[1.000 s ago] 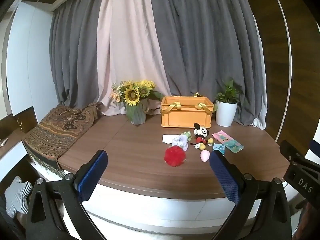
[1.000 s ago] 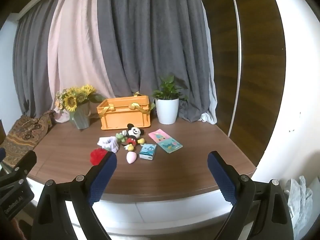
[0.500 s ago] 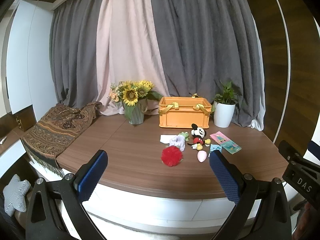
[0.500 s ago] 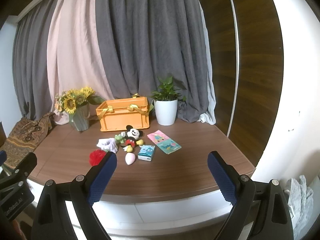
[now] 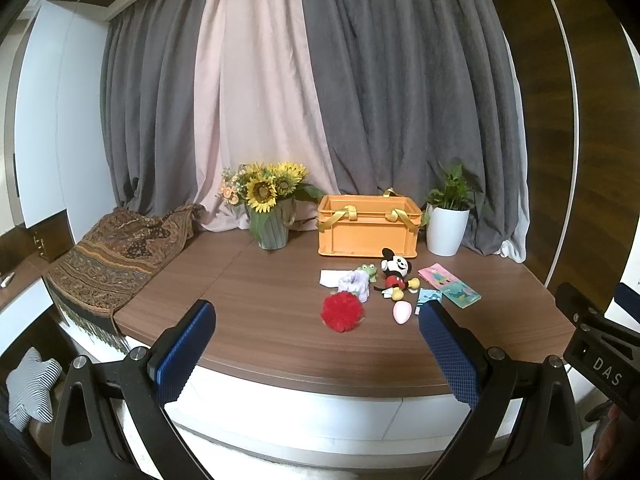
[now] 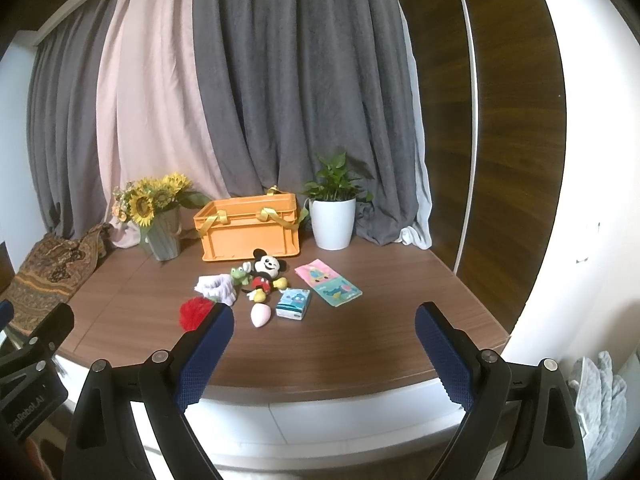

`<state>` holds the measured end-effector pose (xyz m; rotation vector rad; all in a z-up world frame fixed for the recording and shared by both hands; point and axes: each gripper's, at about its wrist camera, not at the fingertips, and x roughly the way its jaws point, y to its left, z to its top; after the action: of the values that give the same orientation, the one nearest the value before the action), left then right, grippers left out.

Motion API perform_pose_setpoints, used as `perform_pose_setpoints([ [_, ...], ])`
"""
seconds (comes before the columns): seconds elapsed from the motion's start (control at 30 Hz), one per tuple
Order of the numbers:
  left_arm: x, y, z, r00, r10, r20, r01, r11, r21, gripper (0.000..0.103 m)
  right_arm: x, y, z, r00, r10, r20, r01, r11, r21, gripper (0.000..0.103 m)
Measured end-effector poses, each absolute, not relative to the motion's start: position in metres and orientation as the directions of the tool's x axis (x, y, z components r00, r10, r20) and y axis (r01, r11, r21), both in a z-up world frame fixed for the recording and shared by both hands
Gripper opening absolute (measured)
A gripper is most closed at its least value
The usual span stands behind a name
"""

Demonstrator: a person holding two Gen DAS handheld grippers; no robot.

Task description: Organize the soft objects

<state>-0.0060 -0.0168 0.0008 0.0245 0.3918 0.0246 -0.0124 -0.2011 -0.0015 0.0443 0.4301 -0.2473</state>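
Both the left gripper (image 5: 316,342) and right gripper (image 6: 324,344) hang spread and empty off the table's (image 5: 280,332) near edge, while the soft things lie bunched in front of the orange crate (image 5: 369,226). The likeliest slip is a pinch catching two at once, since the fluffy red pompom (image 5: 342,312) touches the ribbed lilac cloth (image 5: 354,285), and the smooth pink egg (image 6: 261,315) could squirt away. The mouse plush (image 6: 265,273) sprawls floppy just before the crate, with the flat tissue pack (image 6: 293,303) nearer us.

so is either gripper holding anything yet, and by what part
Nothing is held: the left gripper and right gripper are both open and short of the table.
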Motion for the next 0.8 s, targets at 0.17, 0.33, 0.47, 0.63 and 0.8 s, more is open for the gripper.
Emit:
perform_pose_setpoints([
  [0.17,-0.0073,-0.0179,0.0008,0.923,0.029,-0.383,-0.02,0.999,0.028,0.103,-0.0132,-0.2018,-0.0014,0.88,-0.227,-0.417,0.246,0.969,-0.009,0.094],
  [0.33,-0.0098,-0.0207,0.001,0.926,0.033,-0.377,-0.024,0.999,0.029,0.103,-0.014,-0.2013,0.0,0.88,-0.228,-0.416,0.247,0.969,-0.009,0.094],
  [0.47,-0.0105,-0.0231,0.0011,0.925,0.028,-0.379,-0.021,1.0,0.024,0.103,-0.0141,-0.2012,0.0006,0.88,-0.227,-0.416,0.247,0.969,-0.007,0.094],
  [0.63,-0.0114,-0.0214,0.0016,0.926,0.029,-0.377,-0.022,1.0,0.022,0.103,-0.0138,-0.2024,0.0004,0.881,-0.228,-0.416,0.247,0.969,-0.007,0.094],
  [0.8,-0.0127,-0.0214,0.0008,0.925,0.025,-0.38,-0.019,1.0,0.019,0.103,-0.0143,-0.1999,0.0004,0.88,-0.223,-0.418,0.243,0.97,-0.007,0.094],
])
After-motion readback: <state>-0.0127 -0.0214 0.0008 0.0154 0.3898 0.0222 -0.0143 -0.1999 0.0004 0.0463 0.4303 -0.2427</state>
